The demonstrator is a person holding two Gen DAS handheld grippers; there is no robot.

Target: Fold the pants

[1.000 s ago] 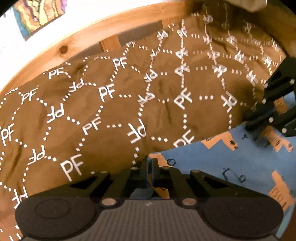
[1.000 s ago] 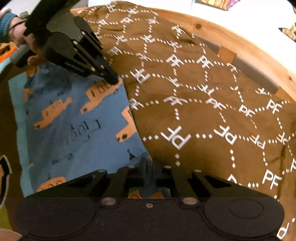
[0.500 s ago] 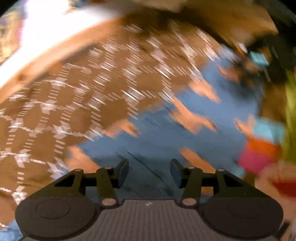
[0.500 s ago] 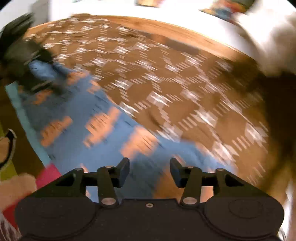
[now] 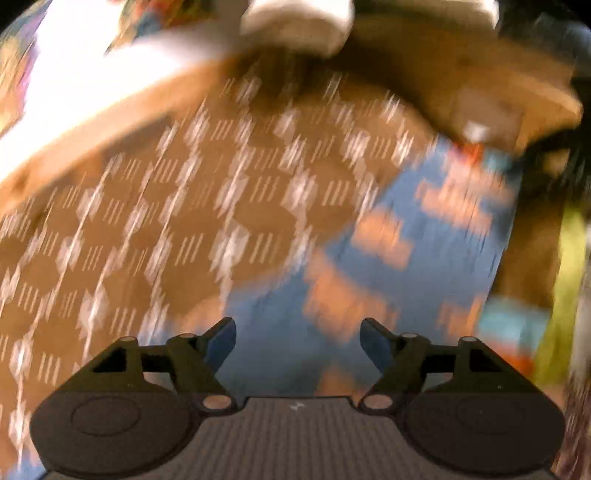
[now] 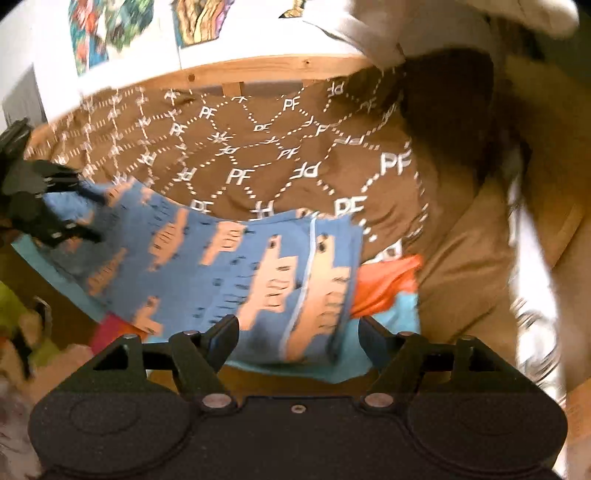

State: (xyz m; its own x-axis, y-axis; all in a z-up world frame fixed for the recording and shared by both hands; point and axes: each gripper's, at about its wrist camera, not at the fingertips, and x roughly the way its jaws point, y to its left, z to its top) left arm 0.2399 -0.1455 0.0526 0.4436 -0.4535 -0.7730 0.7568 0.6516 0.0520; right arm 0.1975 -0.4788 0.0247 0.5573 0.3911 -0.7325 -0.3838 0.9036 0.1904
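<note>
We see the blue pants with an orange block print (image 6: 236,266) lying flat on a brown bedspread printed with white "PF" letters and dotted hexagons (image 6: 280,162). In the right wrist view the cloth looks folded over itself, with a pale seam running down its right part and its right edge just beside a bright orange piece of fabric (image 6: 384,280) and a light blue piece of fabric (image 6: 399,314). We cannot tell whether these two touch the pants or lie under them.

The right tool (image 6: 297,339) hangs over the near edge of the pants. Its jaws are spreading and stand wide apart. The pants show in the gap beyond them, but neither pad presses on the cloth.

The left tool (image 5: 297,345) shows the same: jaws widening, well apart, blue cloth (image 5: 443,258) behind the gap, nothing pinched. This view is heavily smeared, so we read little more from it than the blue cloth to the right and the brown bedspread (image 5: 166,221) to the left.

In the right wrist view the left tool (image 6: 79,214) appears at the far left edge of the pants, its black fingers over the cloth.

A pale wooden bed frame (image 6: 258,72) borders the far side of the bedspread, with a white wall (image 6: 155,48) and colourful pictures (image 6: 199,18) behind.
</note>
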